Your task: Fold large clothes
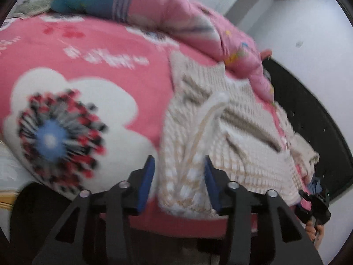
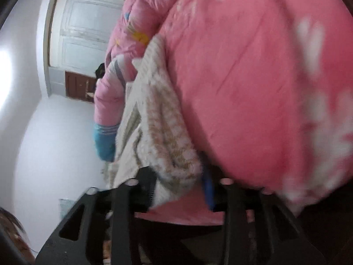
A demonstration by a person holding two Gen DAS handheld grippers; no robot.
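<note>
The left gripper [image 1: 178,181] is seen half open, and a fold of the cream knitted sweater [image 1: 220,128] lies between its blue pads [image 1: 146,183] without being pressed; the cloth seems released there. The right gripper [image 2: 181,190] is also parted around the sweater's hem [image 2: 174,161], though the pad contact is blurred. From 12 to 2 o'clock of the left gripper the sweater is spread on the pink flowered bed cover [image 1: 88,48], probably for a flat fold. Beyond it, a pink padded jacket [image 1: 187,15] is heaped.
</note>
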